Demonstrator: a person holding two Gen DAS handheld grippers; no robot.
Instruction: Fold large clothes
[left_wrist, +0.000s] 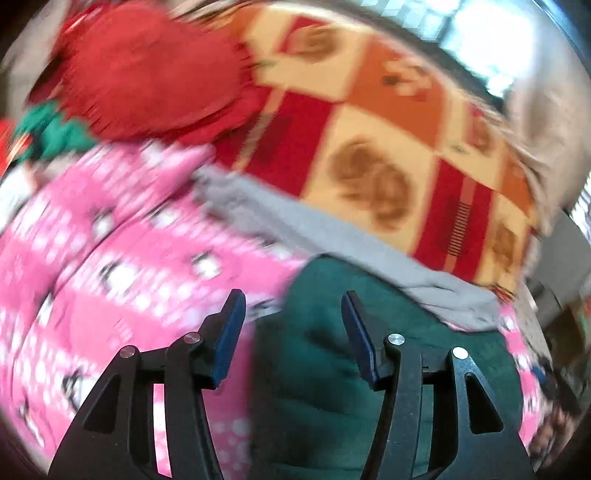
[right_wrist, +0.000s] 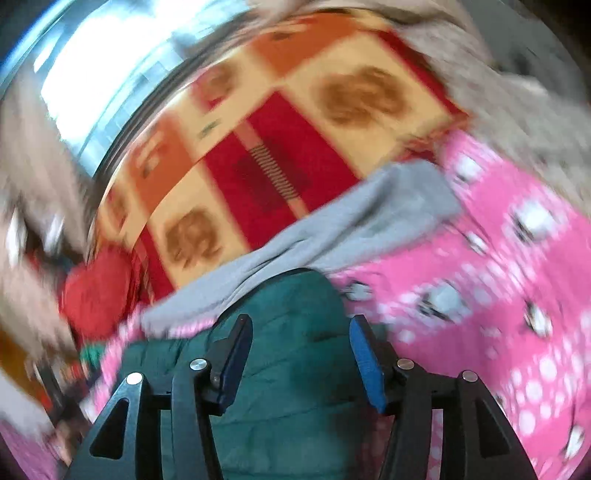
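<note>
Both views are motion-blurred, so I report only coarse features. On my left, my left gripper (left_wrist: 293, 317) has its jaws standing apart with nothing between them; beneath and to its left lies the pink patterned sheet (left_wrist: 110, 258), with a red garment (left_wrist: 147, 74) heaped well beyond it. Directly under and ahead of that gripper lies the dark green quilted garment (left_wrist: 332, 369), the piece I judge to be in hand; beyond it a grey garment (left_wrist: 332, 240) crosses the view, and beyond that is the red, orange and cream checked blanket (left_wrist: 369, 129). Moving right, my right gripper (right_wrist: 301, 339) is likewise spread wide and empty, with the green garment (right_wrist: 288, 369) filling the gap below its fingers, the grey garment (right_wrist: 351, 229) just ahead, and the pink sheet (right_wrist: 498, 277) running off to its right. The deciding relation: the green garment lies straight below both tools, its length appearing to run away from me towards the grey piece. I cannot tell which gripper is nearer to it. Neither tool touches cloth so far as I can see.
</note>
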